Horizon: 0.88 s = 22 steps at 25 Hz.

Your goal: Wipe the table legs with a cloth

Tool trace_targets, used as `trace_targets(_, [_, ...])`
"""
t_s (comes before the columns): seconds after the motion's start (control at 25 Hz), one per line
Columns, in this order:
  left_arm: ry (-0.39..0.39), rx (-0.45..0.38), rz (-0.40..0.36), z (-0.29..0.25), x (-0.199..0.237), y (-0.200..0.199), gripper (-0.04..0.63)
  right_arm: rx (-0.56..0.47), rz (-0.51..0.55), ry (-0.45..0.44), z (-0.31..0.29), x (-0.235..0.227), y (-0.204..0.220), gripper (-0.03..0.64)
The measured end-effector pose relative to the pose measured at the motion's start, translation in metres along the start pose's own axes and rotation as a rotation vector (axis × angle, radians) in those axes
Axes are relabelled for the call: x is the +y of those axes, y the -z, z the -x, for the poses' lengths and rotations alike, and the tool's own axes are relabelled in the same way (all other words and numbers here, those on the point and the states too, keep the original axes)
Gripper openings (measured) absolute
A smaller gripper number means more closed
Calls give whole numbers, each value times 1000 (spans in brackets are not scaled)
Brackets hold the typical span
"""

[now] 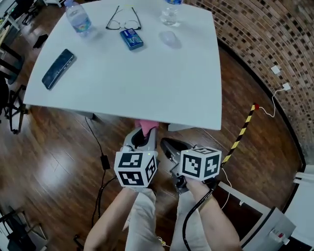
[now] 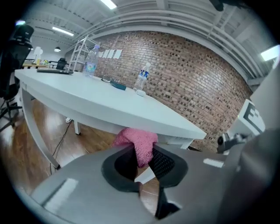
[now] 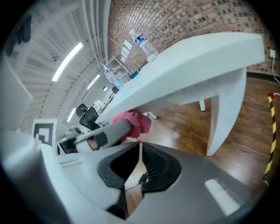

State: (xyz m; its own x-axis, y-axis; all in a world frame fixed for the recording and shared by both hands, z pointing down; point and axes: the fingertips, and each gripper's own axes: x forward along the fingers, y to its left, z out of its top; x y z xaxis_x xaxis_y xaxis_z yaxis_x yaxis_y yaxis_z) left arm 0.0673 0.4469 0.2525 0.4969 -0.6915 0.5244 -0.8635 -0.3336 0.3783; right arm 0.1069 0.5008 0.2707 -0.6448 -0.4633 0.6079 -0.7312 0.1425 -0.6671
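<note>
My left gripper (image 2: 141, 161) grips the pink cloth (image 2: 136, 139), which bunches just ahead of it under the tabletop (image 2: 109, 108) edge. My right gripper (image 3: 140, 153), just beside it, is closed and empty.

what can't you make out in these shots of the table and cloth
- Head view: the tabletop hides nearly all of the table legs.
- Head view: the pink cloth is mostly covered by the tabletop edge and the left gripper.
- Head view: one bottle is cut off by the top edge; the blue pack has print too small to read.
</note>
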Motion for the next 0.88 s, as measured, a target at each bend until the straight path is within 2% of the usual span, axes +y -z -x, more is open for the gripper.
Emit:
trace_targets(0.08, [16,14,-66,11,23,-4,48,-40,-9,-24,-20,29,-13,107])
trace_targets(0.12, [24,20,-100,17,35,-7,49,-58,-3,-26,-30,41,-20,101])
trace_targets(0.2, [45,36,-178,29,62,-13,49,-96,-5,-36,-48,65,-31,153])
trace_targets(0.36, [90,61,-442,53,109,-24,49,-111,-77,-116,-84,110,-40,200])
trace_targets(0.48, [93,61,-612,67,133,-29,49,-86,-90,-140,-117,141,-37,209])
trace_targets(0.6, [87,58,-712,76,157,-36,49,-85,-107,-154,-142,164,-37,203])
trace_targets(0.68, [88,56,-787,80,173,-42,49,-85,-146,-197,-157,178,-39,173])
trace_targets(0.88, [108,39,-1012,93,208,-52,49,-75,-238,-320,-187,208,-43,177])
